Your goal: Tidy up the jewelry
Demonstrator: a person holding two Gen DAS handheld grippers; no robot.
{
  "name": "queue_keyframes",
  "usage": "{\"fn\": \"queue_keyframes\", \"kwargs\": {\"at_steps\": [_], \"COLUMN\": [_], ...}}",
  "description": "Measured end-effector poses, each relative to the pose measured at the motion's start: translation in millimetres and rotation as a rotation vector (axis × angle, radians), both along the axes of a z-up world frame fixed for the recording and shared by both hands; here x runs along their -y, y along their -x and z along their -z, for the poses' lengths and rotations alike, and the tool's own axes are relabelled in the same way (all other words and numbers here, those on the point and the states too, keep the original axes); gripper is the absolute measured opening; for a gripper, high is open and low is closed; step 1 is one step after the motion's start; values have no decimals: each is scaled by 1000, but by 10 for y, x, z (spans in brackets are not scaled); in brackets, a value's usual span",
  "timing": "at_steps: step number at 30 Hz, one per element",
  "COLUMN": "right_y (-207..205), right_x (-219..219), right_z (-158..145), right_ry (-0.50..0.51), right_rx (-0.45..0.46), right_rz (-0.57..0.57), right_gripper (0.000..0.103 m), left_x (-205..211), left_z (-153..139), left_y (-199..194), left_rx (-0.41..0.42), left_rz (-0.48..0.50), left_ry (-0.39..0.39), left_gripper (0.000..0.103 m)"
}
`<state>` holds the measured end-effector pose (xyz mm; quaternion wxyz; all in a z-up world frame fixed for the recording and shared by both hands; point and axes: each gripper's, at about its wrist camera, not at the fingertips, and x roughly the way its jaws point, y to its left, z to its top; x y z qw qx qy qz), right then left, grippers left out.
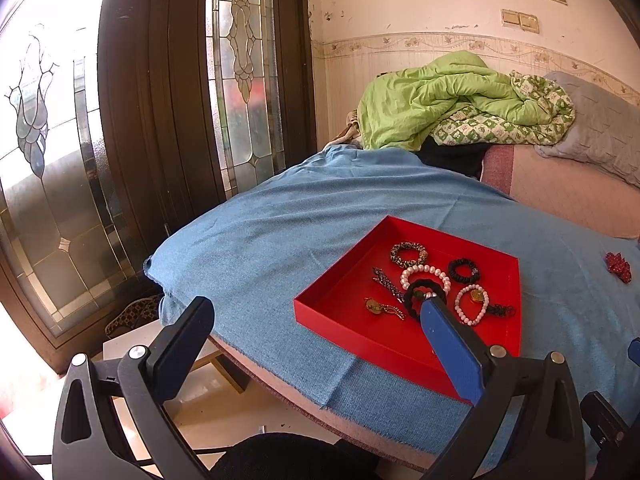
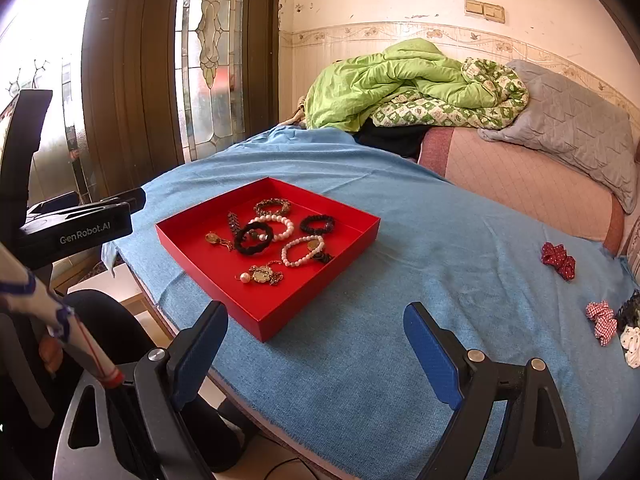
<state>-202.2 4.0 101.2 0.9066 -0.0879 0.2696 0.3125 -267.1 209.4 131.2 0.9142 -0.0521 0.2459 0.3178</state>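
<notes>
My right gripper (image 2: 316, 354) hangs spread and empty over the blue cloth's (image 2: 400, 340) near edge; the red polka-dot scrunchie (image 2: 559, 260), by its right edge, looks light and soft; I would pinch its bunched middle.

One red tray (image 2: 320, 304), several pieces of jewelry, a few loose hair ties.
The tray holds two pearl bracelets (image 2: 276, 227), three hair ties (image 2: 253, 239) and some chain pieces; three hair bows (image 2: 559, 260) and a black clip (image 2: 629, 307) lie outside.
</notes>
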Motion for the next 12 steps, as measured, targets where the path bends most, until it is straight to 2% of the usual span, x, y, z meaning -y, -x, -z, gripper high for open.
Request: {"fn": "queue_keyframes", "kwargs": {"at_steps": [4,7,10,12], "right_y": [-2,-16,-66,-112], "right_x": [3,27,79,137], "right_z": [-1,6,15,30], "right_ry": [0,-2,-13,-18], "right_rx": [0,0,-11,-21], "right_rz": [0,6,24,47], "right_gripper": [92,92,92,92], "left_x": [-16,-16,48,143], "left_z": [-3,-15,-34,-24], "left_y": [-12,-50,-113,-156], "left_rx": [-1,-36,-120,-147], "left_rz": [0,10,-12,38], "left_ry": [1,-14,-113,-137], "left_gripper": [103,103,103,103]}}
